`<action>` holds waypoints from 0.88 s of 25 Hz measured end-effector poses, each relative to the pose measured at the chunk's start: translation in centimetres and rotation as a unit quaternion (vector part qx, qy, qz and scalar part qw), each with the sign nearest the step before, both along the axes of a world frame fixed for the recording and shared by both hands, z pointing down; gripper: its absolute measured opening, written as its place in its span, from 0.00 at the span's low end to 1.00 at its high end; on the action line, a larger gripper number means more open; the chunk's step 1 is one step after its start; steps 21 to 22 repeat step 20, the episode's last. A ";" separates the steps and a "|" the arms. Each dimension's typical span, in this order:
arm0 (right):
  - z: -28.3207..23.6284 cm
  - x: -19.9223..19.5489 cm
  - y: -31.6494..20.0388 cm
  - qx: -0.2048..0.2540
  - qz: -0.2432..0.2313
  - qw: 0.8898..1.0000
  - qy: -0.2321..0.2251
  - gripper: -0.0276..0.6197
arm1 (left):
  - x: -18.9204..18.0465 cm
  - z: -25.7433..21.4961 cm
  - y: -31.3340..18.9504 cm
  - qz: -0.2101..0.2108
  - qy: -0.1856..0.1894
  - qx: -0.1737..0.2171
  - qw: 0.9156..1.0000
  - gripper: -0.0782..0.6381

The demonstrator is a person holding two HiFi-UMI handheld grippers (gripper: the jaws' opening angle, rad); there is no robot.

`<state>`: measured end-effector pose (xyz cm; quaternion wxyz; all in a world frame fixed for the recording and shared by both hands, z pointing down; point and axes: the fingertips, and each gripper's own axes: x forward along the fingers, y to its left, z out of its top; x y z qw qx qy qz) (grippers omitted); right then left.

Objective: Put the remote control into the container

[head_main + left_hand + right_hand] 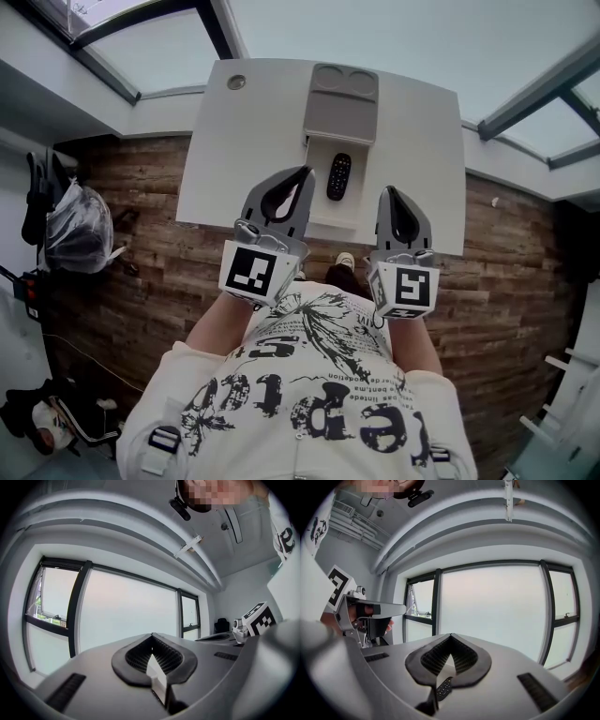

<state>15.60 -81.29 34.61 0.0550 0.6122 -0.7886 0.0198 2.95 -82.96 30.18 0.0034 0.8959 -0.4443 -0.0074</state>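
Note:
A black remote control lies on a pale rectangular tray in the middle of the white table. Just beyond it stands the grey container, with two round recesses at its far end. My left gripper hangs above the table's near edge, left of the remote, shut with nothing in it. On the other side of the remote my right gripper is shut and empty too. In the right gripper view the jaws meet and the remote shows below them. The left gripper also shows its jaws closed.
A round cable hole sits at the table's far left corner. Wooden floor surrounds the table, and a dark bag lies at the left. Large windows run behind the table. The person's shoe shows under the near edge.

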 end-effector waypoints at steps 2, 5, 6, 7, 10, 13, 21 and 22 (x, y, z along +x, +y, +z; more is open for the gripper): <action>0.0 0.0 -0.2 0.000 0.000 1.000 0.000 0.05 | 0.0 0.2 -0.1 0.000 -0.002 -0.005 1.000 0.12; 0.1 0.2 -0.4 -0.001 0.001 1.000 0.002 0.05 | 0.2 0.5 -0.4 -0.001 0.004 -0.014 1.000 0.12; 0.1 0.4 -0.5 -0.001 0.002 1.000 0.002 0.05 | 0.3 0.6 -0.5 -0.001 0.007 -0.018 1.000 0.12; 0.1 0.6 -0.5 -0.002 0.003 1.000 0.001 0.05 | 0.4 0.7 -0.5 -0.001 0.008 -0.021 1.000 0.12; 0.2 1.2 -0.6 -0.003 0.005 1.000 -0.002 0.05 | 0.6 0.8 -0.7 -0.004 0.006 -0.022 1.000 0.12; 0.2 1.3 -0.9 -0.003 0.006 1.000 -0.005 0.05 | 0.5 0.9 -0.9 -0.007 0.003 -0.023 1.000 0.12; 0.4 0.6 -1.8 -0.007 0.006 1.000 -0.003 0.05 | -0.1 1.4 -1.7 -0.009 0.001 -0.032 0.999 0.12; 0.4 0.6 -1.8 -0.007 0.006 1.000 -0.003 0.05 | -0.1 1.4 -1.7 -0.009 0.001 -0.032 0.999 0.12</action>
